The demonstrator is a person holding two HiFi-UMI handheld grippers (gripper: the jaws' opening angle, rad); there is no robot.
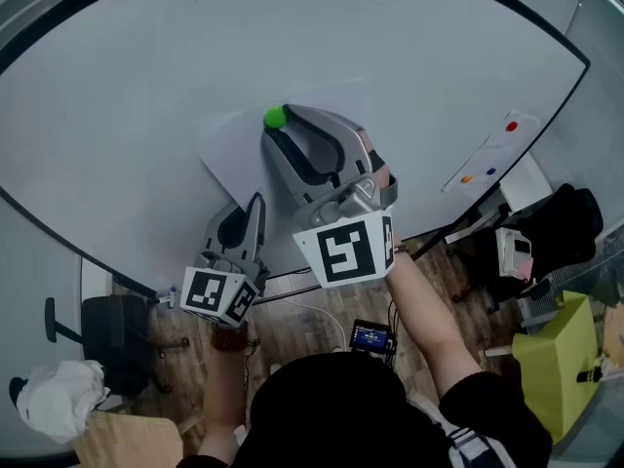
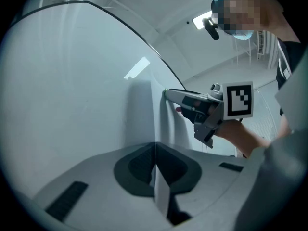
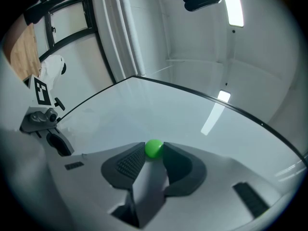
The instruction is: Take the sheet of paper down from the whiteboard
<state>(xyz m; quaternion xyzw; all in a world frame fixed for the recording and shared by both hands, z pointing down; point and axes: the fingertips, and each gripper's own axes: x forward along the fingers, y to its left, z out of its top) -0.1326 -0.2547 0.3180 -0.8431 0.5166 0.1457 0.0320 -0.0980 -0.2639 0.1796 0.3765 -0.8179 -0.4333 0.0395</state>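
A white sheet of paper (image 1: pixel 232 152) lies flat against the whiteboard (image 1: pixel 127 76), pinned at its top by a round green magnet (image 1: pixel 275 117). My right gripper (image 1: pixel 282 125) reaches up to the magnet. In the right gripper view the magnet (image 3: pixel 154 148) sits between the two fingertips of the right gripper (image 3: pixel 153 152), and both pads touch it. My left gripper (image 1: pixel 254 203) is at the sheet's lower edge. In the left gripper view the left gripper (image 2: pixel 155 152) is shut on the thin edge of the paper (image 2: pixel 144 107).
A strip at the board's right edge carries a red magnet (image 1: pixel 512 126), an orange one (image 1: pixel 466 178) and a blue one (image 1: pixel 489 172). Below the board are a black chair (image 1: pixel 109 328), a white bag (image 1: pixel 60 393) and a yellow-green object (image 1: pixel 556 359).
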